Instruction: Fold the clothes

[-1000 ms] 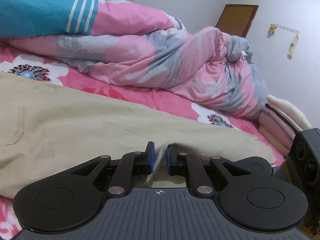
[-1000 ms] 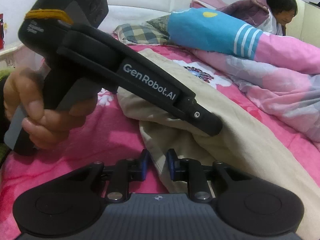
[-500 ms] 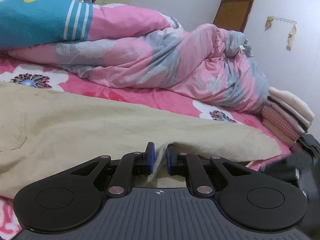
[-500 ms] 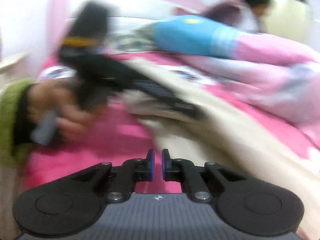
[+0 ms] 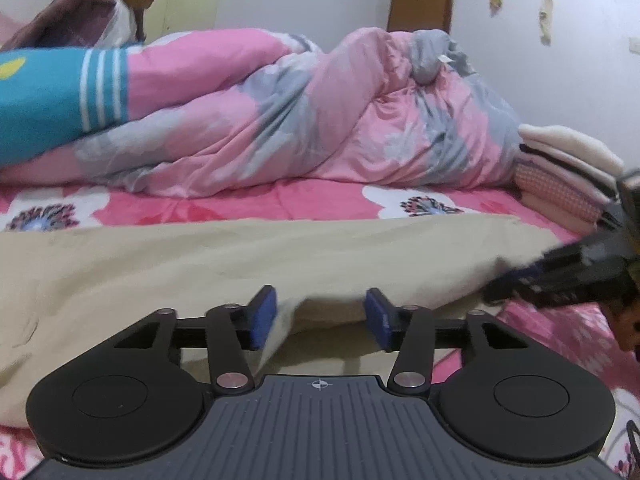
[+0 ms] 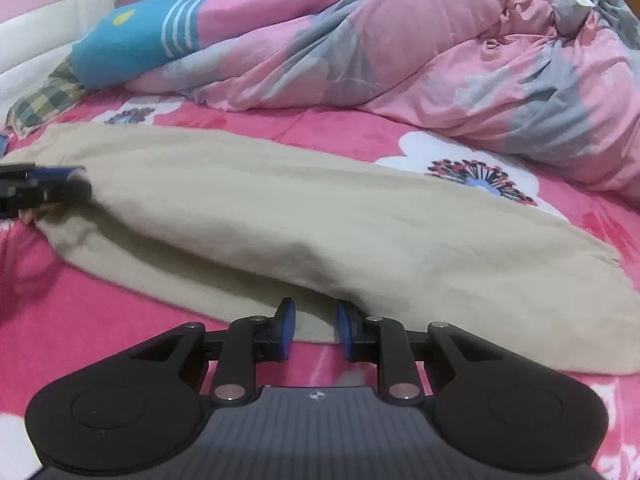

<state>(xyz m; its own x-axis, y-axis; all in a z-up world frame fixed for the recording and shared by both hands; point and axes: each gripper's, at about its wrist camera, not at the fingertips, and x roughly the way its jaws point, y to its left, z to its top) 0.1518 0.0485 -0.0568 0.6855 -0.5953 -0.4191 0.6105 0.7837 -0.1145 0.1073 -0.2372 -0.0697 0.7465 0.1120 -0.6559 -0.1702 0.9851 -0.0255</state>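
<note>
A beige garment (image 5: pixel 240 264) lies long and flat across the pink flowered bedspread (image 5: pixel 320 200). My left gripper (image 5: pixel 320 318) is at its near edge, jaws opening; a fold of the cloth sits loose between the blue pads (image 5: pixel 262 318), which do not press it. My right gripper (image 6: pixel 316 332) is at the near edge further along the garment (image 6: pixel 280 216), jaws opening too, with the hem between the pads and not pinched. Each gripper shows blurred in the other's view: the right gripper (image 5: pixel 560 280) at the right edge, the left gripper (image 6: pixel 40 188) at the left edge.
A bunched pink and grey duvet (image 5: pixel 320 120) and a blue striped pillow (image 5: pixel 52 104) fill the far side of the bed. A person (image 5: pixel 120 4) sits behind them. Folded clothes (image 5: pixel 568 172) are stacked at the right. A chequered pillow (image 6: pixel 44 100) lies at the head end.
My left gripper's jaws have parted and let go of the beige cloth. My right gripper has swung away from the left one along the garment, and its jaws have opened a little.
</note>
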